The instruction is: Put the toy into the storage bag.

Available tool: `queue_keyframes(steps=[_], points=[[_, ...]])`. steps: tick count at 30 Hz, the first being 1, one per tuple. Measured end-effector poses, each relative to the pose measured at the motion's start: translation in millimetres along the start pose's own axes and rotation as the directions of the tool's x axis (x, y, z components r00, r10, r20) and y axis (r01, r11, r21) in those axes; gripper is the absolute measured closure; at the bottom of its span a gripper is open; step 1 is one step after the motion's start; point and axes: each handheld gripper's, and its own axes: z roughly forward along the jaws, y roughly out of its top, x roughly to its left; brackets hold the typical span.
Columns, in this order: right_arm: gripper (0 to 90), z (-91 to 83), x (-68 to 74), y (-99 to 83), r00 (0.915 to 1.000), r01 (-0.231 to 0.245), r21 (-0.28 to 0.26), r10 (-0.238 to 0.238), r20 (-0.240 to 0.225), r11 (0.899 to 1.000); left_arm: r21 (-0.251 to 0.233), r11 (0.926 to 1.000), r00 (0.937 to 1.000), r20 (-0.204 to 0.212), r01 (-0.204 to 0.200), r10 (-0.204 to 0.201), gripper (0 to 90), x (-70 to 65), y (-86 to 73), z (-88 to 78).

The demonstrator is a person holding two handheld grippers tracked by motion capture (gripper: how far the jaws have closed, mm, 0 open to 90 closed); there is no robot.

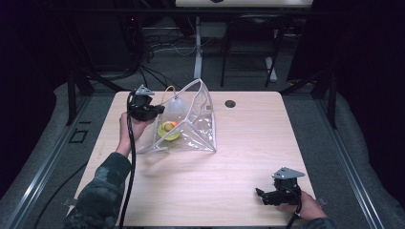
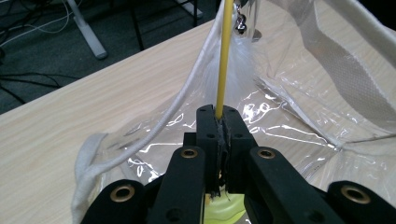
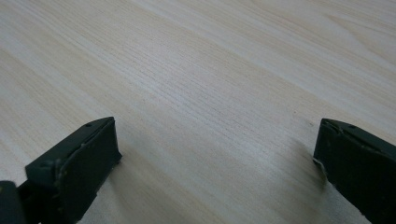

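Left gripper [image 2: 219, 121] jaws clamped on thin yellow cord [image 2: 224, 56], at rim of clear plastic bag [image 1: 191, 121] standing left of centre on tabletop [image 1: 239, 162]. Green item [image 1: 168, 131] with orange piece inside bag. Right gripper [image 3: 217, 154] jaws wide apart, holding nothing, near tabletop's near right corner.

yellow cord [image 2: 223, 56] cut off at top edge — yellow-green object [image 2: 223, 211] behind jaws

A pale wooden table [image 1: 229, 162] with a round cable hole [image 1: 230, 103] near its far edge carries a clear plastic bag [image 1: 200, 129] toward its left side.
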Motion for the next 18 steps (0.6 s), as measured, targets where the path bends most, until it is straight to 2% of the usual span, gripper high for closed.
queue_keyframes(steps=[1, 6, 11, 14, 18], points=[[0.0, -0.3, -0.2, 0.1, 1.0, 0.005, 0.007, -0.006, 0.008, 1.0, 0.005, 1.0, 1.0, -0.002, -0.002, 0.002, 87.3, -0.4, -1.3, 1.4], [0.0, -0.3, -0.2, 0.0, 1.0, 0.005, 0.006, -0.005, 0.007, 1.0, -0.033, 0.9992, 0.9998, -0.003, 0.021, -0.022, 86.1, 1.8, -4.4, 0.2], [0.0, -0.2, -0.2, 0.0, 1.0, 0.004, 0.005, -0.004, 0.007, 1.0, -0.049, 0.9984, 0.9996, 0.003, 0.028, -0.028, 77.9, 3.1, -2.4, -9.0], [0.0, -0.3, -0.1, 0.1, 1.0, 0.004, 0.007, -0.004, 0.007, 1.0, -0.075, 0.997, 0.9997, 0.01, 0.021, -0.02, 68.1, 1.7, -1.8, -19.5], [0.0, -0.2, -0.2, 0.0, 1.0, 0.005, 0.006, -0.005, 0.007, 1.0, -0.066, 0.9977, 0.9998, -0.002, 0.019, -0.019, 51.6, -1.6, -1.7, -30.0]])
